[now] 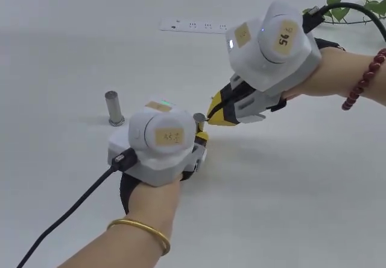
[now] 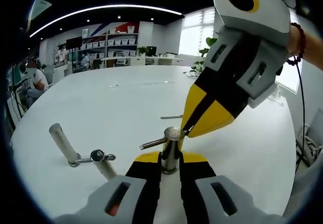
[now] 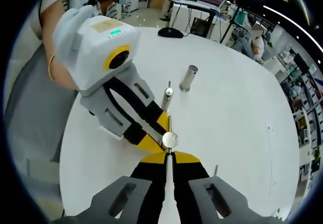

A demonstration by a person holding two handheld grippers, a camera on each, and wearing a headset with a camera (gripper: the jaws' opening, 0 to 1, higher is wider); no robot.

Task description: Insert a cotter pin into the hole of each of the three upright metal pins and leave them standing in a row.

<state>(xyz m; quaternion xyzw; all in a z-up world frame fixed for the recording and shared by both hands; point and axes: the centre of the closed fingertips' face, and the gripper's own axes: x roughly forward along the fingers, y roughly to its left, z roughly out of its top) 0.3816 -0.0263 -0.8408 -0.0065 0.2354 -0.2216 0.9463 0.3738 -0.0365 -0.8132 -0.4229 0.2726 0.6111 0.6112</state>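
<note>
Our left gripper [image 2: 170,159] clamps the upright metal pin [image 2: 172,142] on the table [image 1: 289,189], while our right gripper [image 2: 189,130], nearer from the right, pinches the cotter pin [image 2: 151,144] level, seemingly through the hole.

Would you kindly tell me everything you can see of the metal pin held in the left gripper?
The metal pin is a silvery cylinder with a flat top and wider foot, upright on the white table. The left gripper clamps its lower shaft; a cotter pin juts sideways from near its top, held by the right gripper at the other side.
</note>
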